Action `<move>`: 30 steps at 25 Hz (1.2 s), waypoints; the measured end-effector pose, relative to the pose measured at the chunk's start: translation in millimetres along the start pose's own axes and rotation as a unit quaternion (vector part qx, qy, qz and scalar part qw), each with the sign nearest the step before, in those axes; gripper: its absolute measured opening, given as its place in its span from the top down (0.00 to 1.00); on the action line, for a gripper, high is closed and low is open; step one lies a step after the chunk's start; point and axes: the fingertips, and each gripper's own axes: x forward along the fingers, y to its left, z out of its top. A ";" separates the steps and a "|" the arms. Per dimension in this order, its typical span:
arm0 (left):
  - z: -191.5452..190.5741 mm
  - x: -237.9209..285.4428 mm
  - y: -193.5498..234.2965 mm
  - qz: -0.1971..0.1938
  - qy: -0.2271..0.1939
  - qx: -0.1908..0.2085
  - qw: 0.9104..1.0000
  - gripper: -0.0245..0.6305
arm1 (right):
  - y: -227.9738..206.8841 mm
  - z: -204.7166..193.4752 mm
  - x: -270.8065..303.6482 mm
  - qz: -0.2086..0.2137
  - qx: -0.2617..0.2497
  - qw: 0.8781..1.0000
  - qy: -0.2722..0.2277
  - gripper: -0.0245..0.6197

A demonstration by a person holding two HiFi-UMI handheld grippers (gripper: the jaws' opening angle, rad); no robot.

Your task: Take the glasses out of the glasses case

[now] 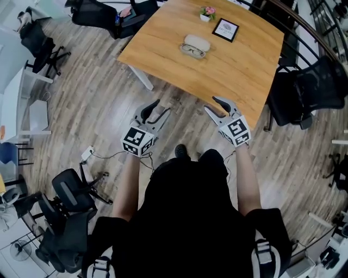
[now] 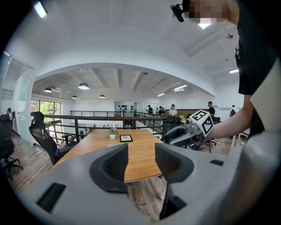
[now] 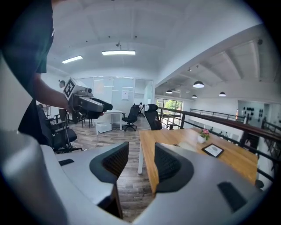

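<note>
While hovering over the plank floor (image 1: 109,108) short of the near edge of the table (image 1: 163,54), pointing the left gripper (image 1: 159,107) toward the tabletop, jaws standing apart and clasping nothing, only table edge and floor showing through the gap in the left gripper view. Lying well ahead of that gripper and slightly to its right, out on the wood: the glasses (image 1: 192,50), sitting outside the glasses case (image 1: 197,40), just beside its near side, perhaps touching it, too small to tell. Counting one pair of glasses and one pale oblong case. Standing farther back on the same tabletop: one small flower pot (image 1: 207,13) with pink blooms, and just to its right one dark-framed picture (image 1: 225,29). Holding the right gripper (image 1: 213,104) by the table's near edge, roughly level with the left one, jaws likewise spread wide and gripping nothing, the glasses lying well ahead and slightly to its left. Counting two grippers, one in each hand, both well apart from glasses and case, and one table bearing all four things.
</note>
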 end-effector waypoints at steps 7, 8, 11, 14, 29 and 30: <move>-7.0 15.2 26.1 -0.001 0.007 -0.009 1.000 0.65 | -5.3 -10.1 21.5 0.005 0.008 1.000 0.018 0.66; -8.3 19.3 29.5 -0.001 0.009 -0.011 1.000 0.66 | -9.8 -9.8 25.2 0.005 0.009 1.000 0.019 0.66; -10.8 34.5 39.2 0.001 0.014 -0.017 1.000 0.65 | -26.2 -11.5 36.2 0.010 0.010 1.000 0.025 0.66; -7.6 57.5 51.1 0.006 0.019 -0.018 1.000 0.66 | -53.9 -12.0 49.1 0.016 0.011 1.000 0.022 0.66; 15.1 152.7 105.1 0.045 0.028 -0.025 0.998 0.66 | -163.7 -2.3 111.6 0.070 -0.001 0.997 0.022 0.67; 15.3 156.8 106.6 0.047 0.029 -0.025 0.998 0.66 | -168.3 -2.9 114.4 0.073 -0.001 0.997 0.021 0.68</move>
